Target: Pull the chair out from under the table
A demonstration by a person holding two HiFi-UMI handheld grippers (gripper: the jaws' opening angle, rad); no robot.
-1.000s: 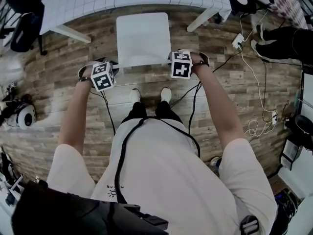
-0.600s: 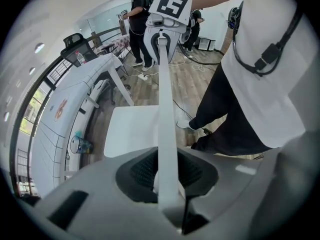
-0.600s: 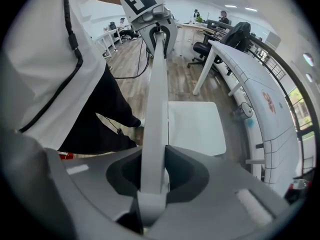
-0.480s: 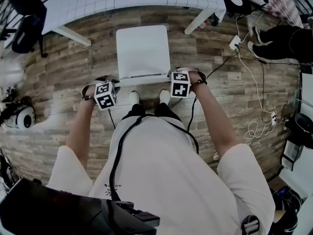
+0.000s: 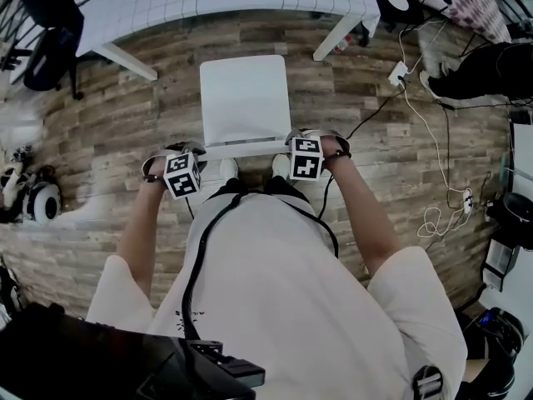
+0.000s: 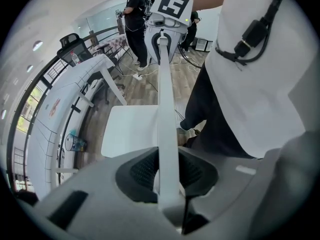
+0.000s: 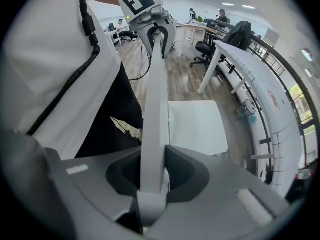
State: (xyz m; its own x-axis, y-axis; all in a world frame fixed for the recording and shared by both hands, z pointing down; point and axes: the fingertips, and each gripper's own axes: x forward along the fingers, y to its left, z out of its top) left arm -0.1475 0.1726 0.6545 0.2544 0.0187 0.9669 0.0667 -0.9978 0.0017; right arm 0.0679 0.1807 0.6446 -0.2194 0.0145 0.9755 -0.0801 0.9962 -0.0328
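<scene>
Chair (image 5: 246, 98) farther back than a second ago, seat now well clear of table (image 5: 150, 7). Left gripper (image 6: 167, 171), right gripper (image 7: 152, 176) each clamped on backrest rail (image 5: 246, 148). Pull looks nearly complete.

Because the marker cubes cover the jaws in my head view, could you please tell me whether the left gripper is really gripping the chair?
Observer: Yes. The left gripper view shows the left gripper with its jaws closed on the top edge of the backrest.
Operator: Thank you. And the right one?
Observer: The right gripper clamps the same edge at its other end.
Operator: Is there anything under the table that I cannot see?
Observer: A small bluish container appears to stand on the floor under the table, apart from the chair.
</scene>
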